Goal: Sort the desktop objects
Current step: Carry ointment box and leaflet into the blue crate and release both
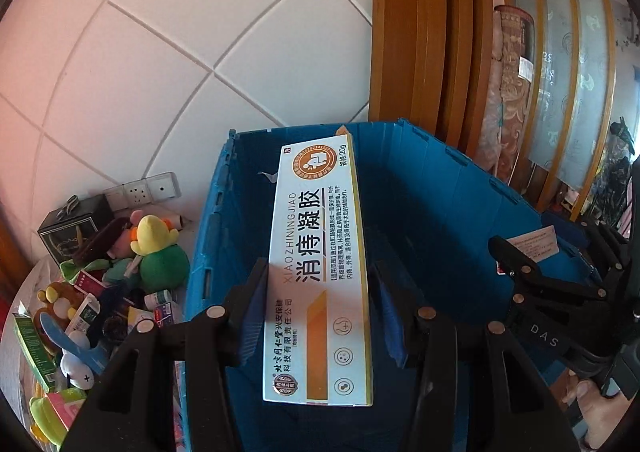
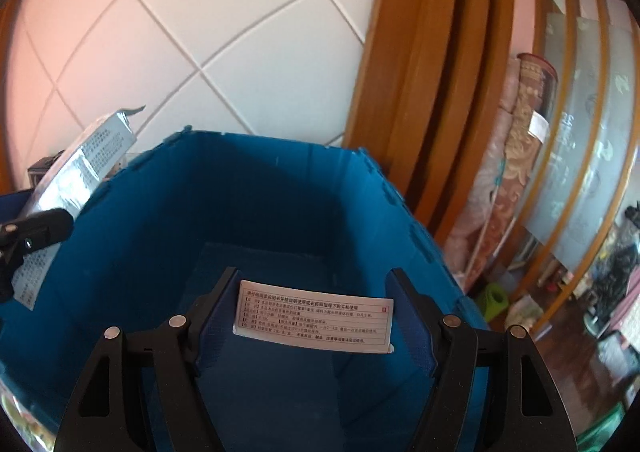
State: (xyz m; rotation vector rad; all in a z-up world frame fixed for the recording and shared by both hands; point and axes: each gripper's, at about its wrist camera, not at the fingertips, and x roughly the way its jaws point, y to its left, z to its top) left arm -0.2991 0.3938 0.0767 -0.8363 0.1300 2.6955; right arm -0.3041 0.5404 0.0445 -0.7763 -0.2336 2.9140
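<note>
While both tilt down over blue crate | left tool clamps ointment box | right tool clamps small box

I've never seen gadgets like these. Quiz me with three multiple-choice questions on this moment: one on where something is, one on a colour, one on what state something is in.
1. Where is the long white and orange box?
A. lying among the toys
B. between the left gripper's fingers, over the bin
C. on the floor

2. What colour is the bin?
A. red
B. blue
C. grey

3. What is the right gripper doing?
A. gripping a small white box with printed text
B. hanging empty
C. gripping a plush toy

Answers:
1 B: both fingers flank the box above the bin's opening.
2 B: its walls are blue in both views.
3 A: the printed box spans the gap between its fingers.
</note>
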